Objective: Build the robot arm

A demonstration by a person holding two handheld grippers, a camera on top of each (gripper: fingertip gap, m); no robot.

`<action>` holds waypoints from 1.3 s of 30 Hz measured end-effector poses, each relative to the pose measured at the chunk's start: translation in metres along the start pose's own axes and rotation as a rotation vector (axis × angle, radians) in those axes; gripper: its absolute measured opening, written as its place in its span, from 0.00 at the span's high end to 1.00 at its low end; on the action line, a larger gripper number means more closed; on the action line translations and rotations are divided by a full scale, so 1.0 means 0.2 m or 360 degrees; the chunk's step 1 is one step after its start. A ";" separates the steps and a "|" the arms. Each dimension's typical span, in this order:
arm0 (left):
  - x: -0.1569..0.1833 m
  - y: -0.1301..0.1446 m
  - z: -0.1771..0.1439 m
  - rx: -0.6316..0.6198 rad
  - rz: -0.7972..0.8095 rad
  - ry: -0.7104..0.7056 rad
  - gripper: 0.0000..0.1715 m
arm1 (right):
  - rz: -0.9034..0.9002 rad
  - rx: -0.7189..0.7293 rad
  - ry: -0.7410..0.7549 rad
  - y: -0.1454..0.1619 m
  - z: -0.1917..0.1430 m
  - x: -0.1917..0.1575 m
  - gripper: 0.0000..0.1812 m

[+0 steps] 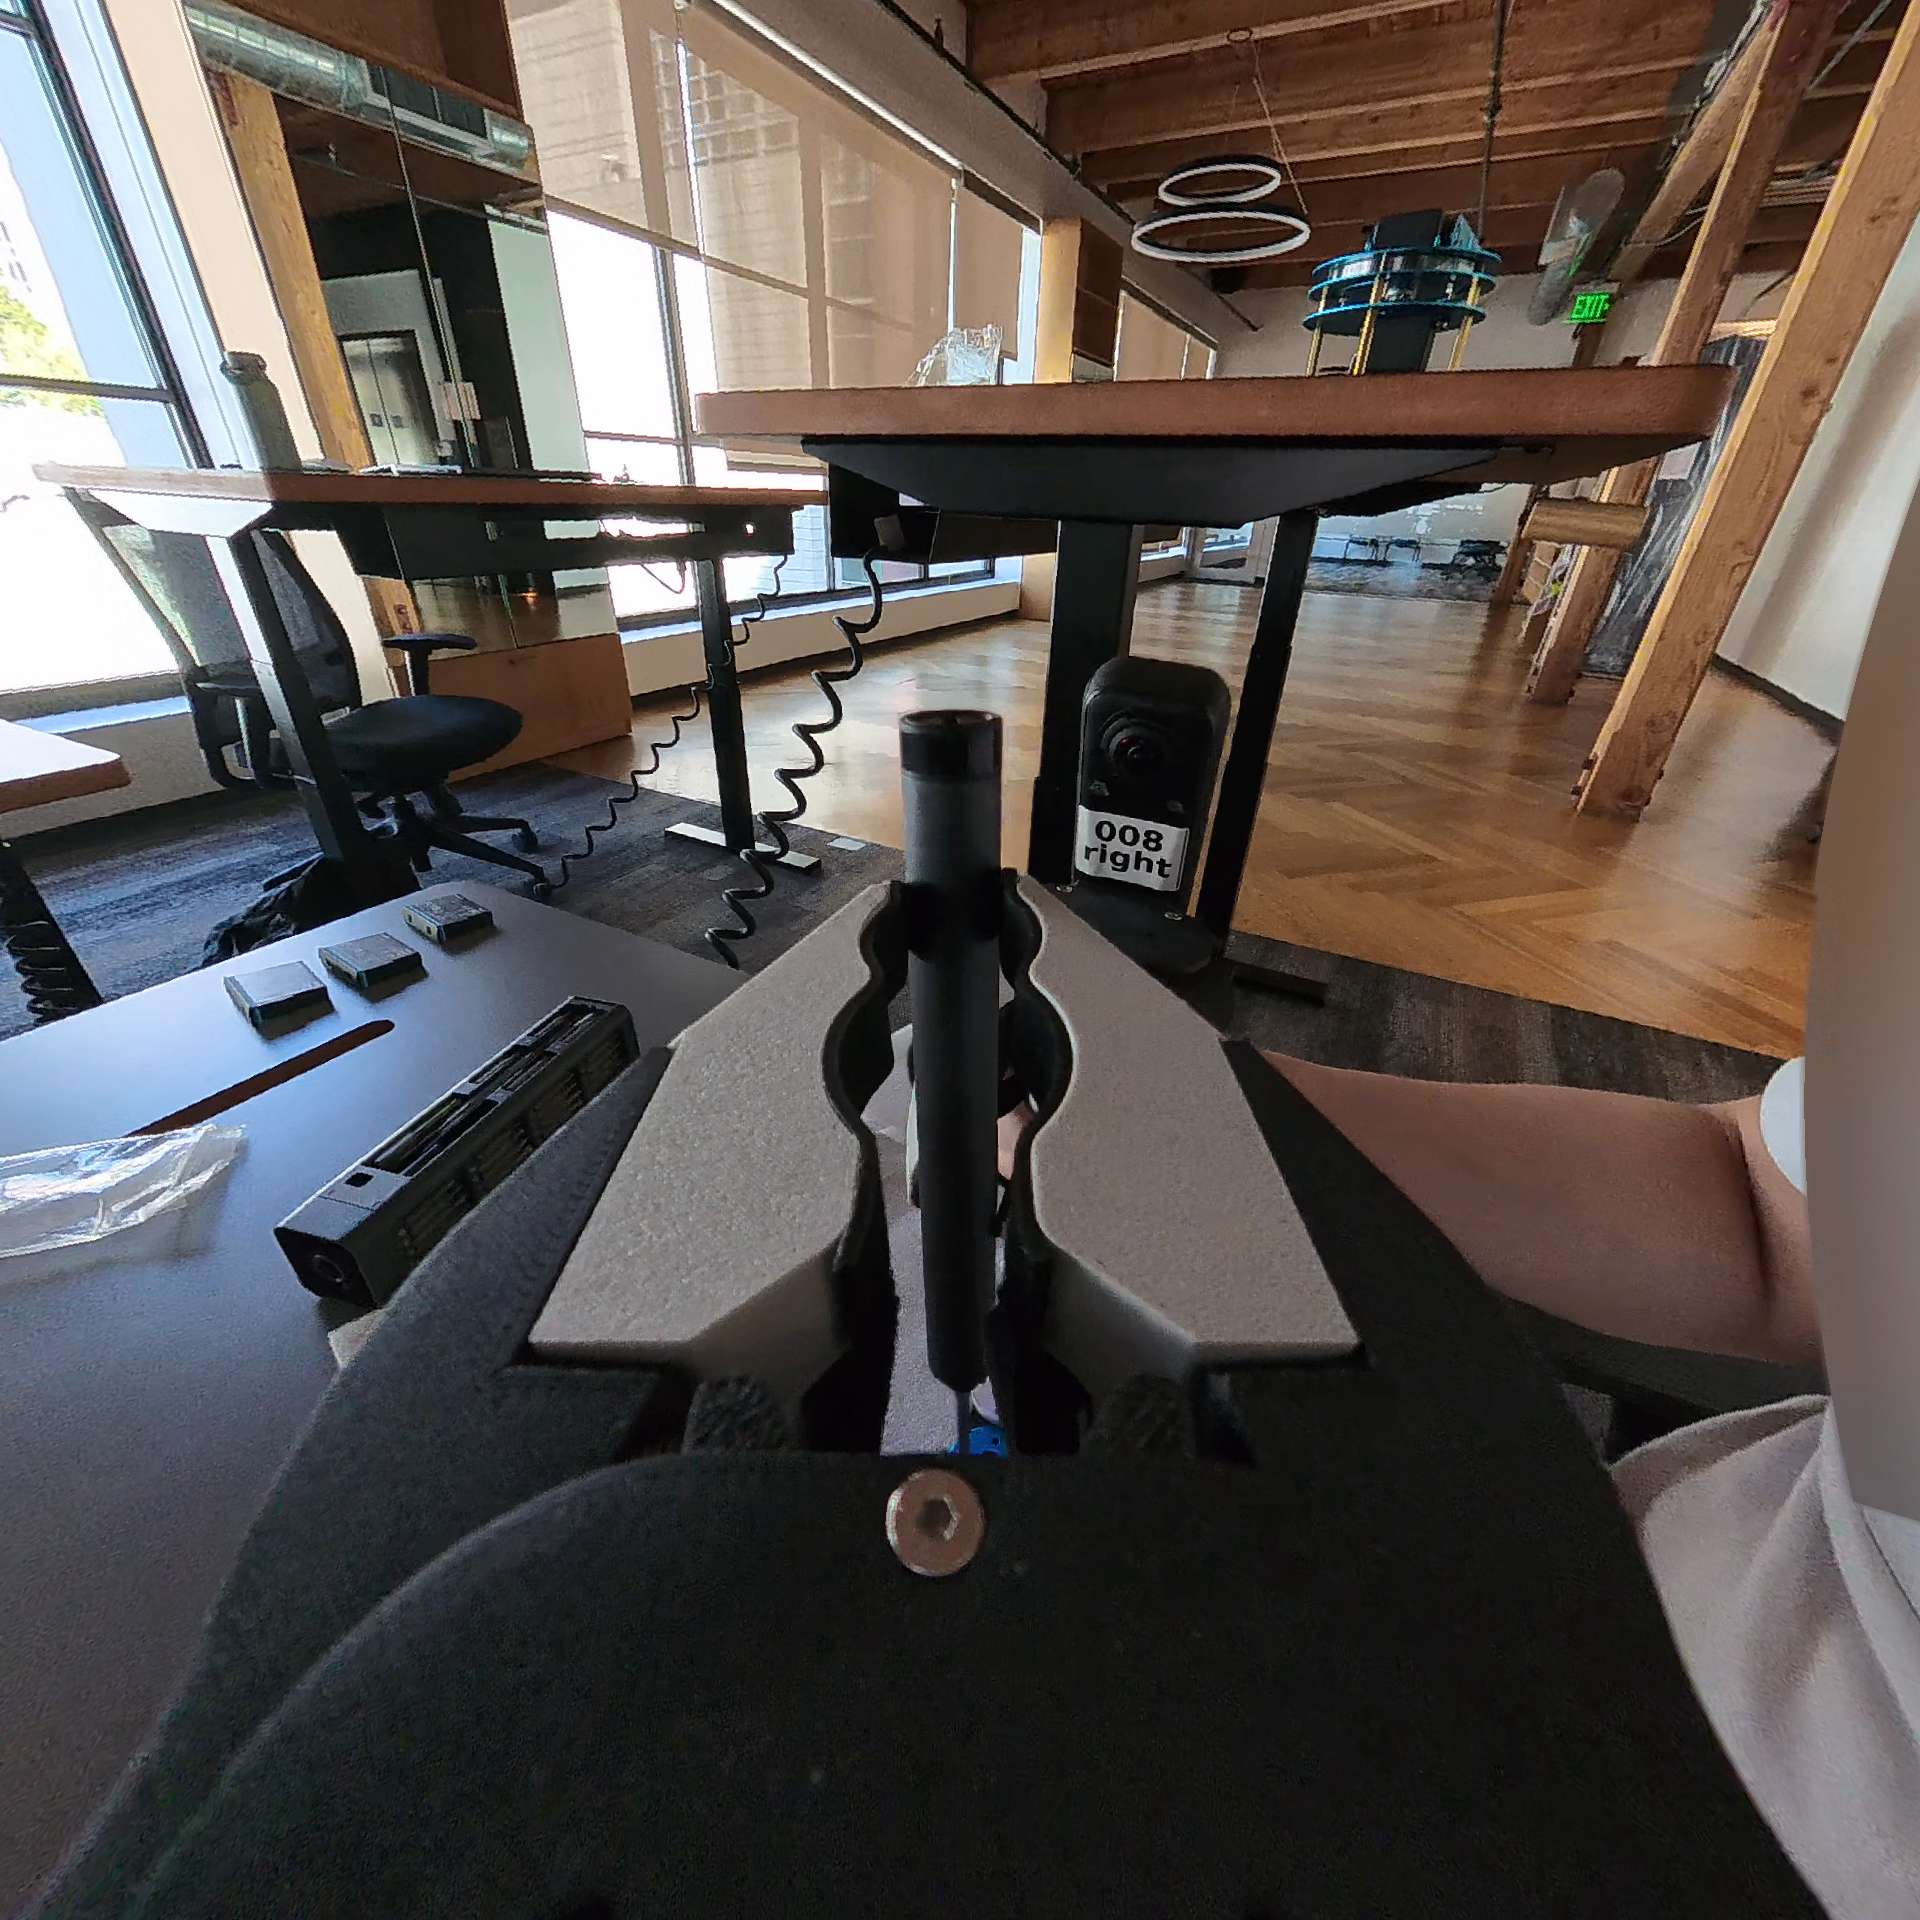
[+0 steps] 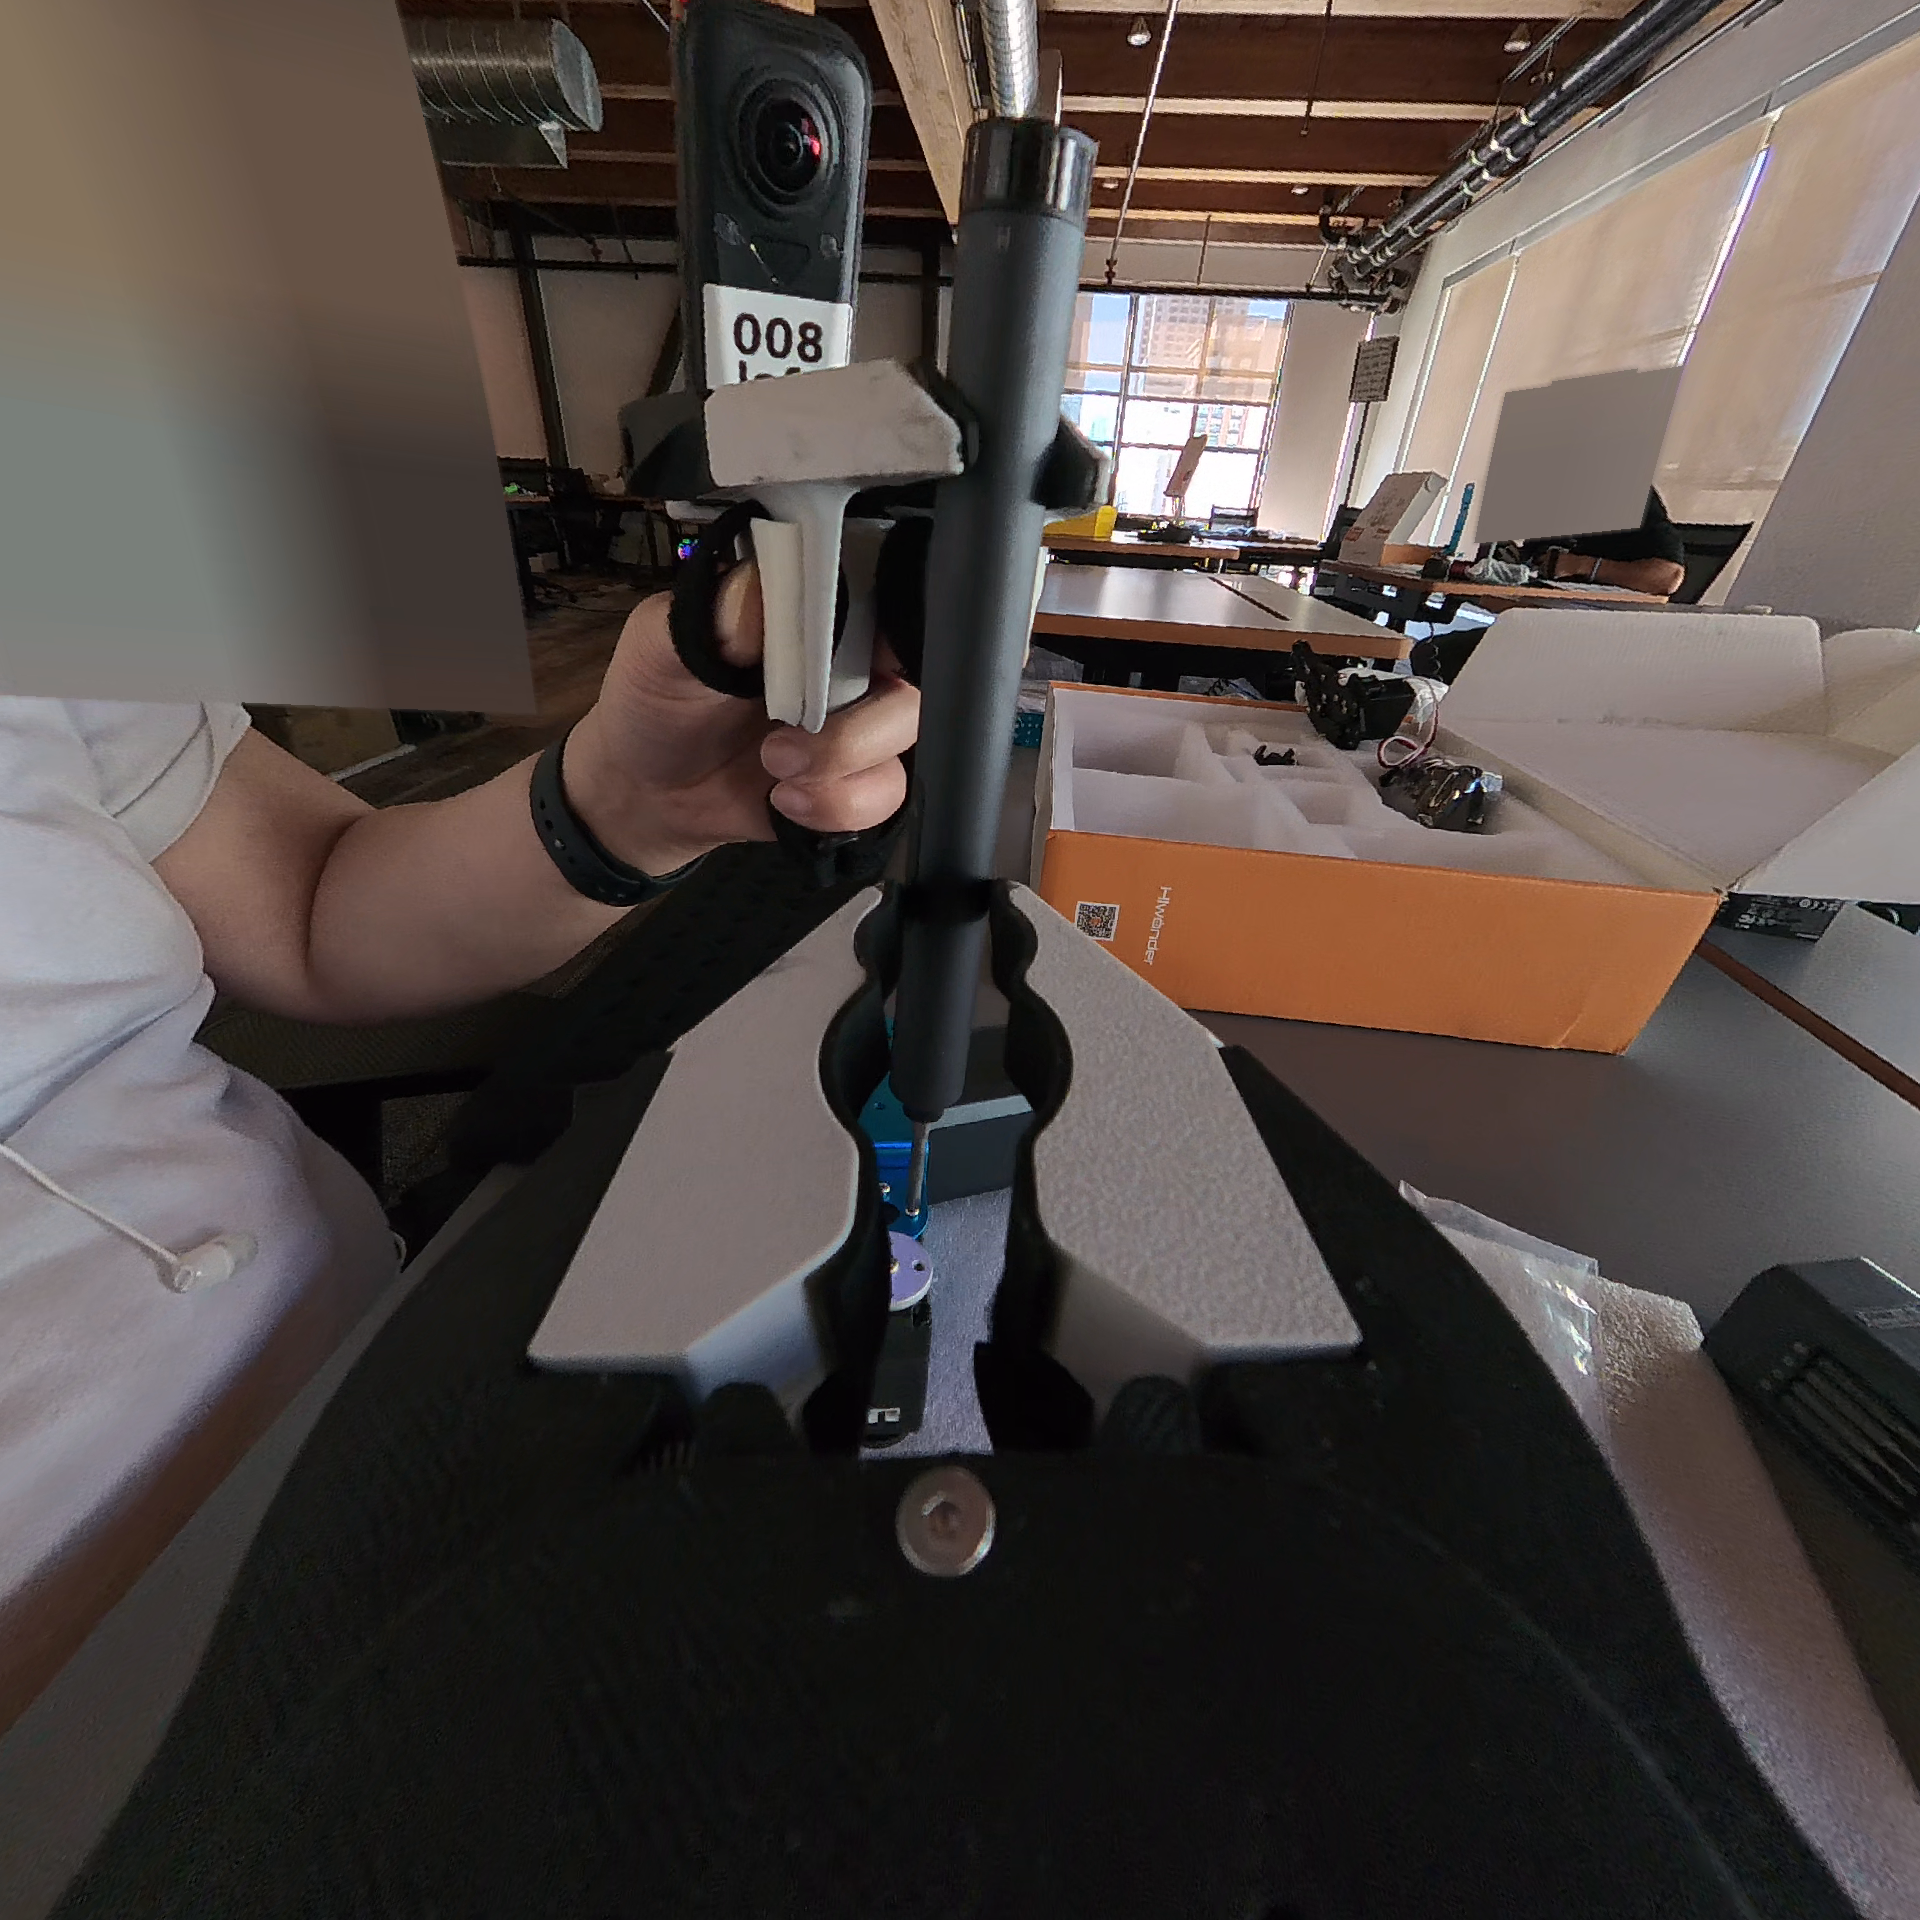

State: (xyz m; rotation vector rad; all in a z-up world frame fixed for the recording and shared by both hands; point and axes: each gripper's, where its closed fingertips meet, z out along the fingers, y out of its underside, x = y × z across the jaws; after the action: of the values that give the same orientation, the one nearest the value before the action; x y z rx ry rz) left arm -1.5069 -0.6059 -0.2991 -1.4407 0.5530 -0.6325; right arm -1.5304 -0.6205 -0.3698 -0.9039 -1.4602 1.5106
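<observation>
**Gripping one dark driver with both tongs**

Lying at far left in the left wrist view, a clear plastic bag (image 1: 104, 1174) rests on the dark bench (image 1: 156, 1403). Beside it sit three small dark packs (image 1: 278, 992) in a row and a long black case (image 1: 457, 1143) with ribbed slots. At centre, the left tongs (image 1: 951, 914) are clamped at their tips around a slim dark electric screwdriver (image 1: 951, 1039), which stands upright. Behind it the other tool's camera (image 1: 1143, 769) faces back.

In the right wrist view, a person's hand (image 2: 727, 769) at left holds the left tool's handle. At centre, the right tongs (image 2: 940, 904) are closed around the lower barrel of the same screwdriver (image 2: 997, 520); its bit touches a blue metal part (image 2: 894, 1132) above a pale purple disc (image 2: 909, 1268). Farther right sits an open orange box (image 2: 1351, 925) with white foam.
</observation>
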 end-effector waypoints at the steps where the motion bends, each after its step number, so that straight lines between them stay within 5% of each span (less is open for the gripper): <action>1: 0.00 0.00 0.00 -0.0006 0.0007 -0.0006 0.91 | 0.0012 -0.0001 0.0001 0.00 0.00 0.00 0.91; 17: 0.03 -0.05 -0.02 0.0094 0.0144 -0.0072 0.91 | 0.0004 0.0096 0.0014 -0.06 0.01 0.00 0.91; 39: 0.00 -0.01 -0.02 0.0041 0.0016 -0.0066 0.91 | 0.0085 0.0020 -0.0033 -0.01 0.02 -0.01 0.91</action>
State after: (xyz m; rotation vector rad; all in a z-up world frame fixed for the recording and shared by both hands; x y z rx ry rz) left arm -1.5108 -0.6089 -0.2981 -1.4227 0.5175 -0.5985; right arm -1.5337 -0.6250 -0.3685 -0.9288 -1.4503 1.5710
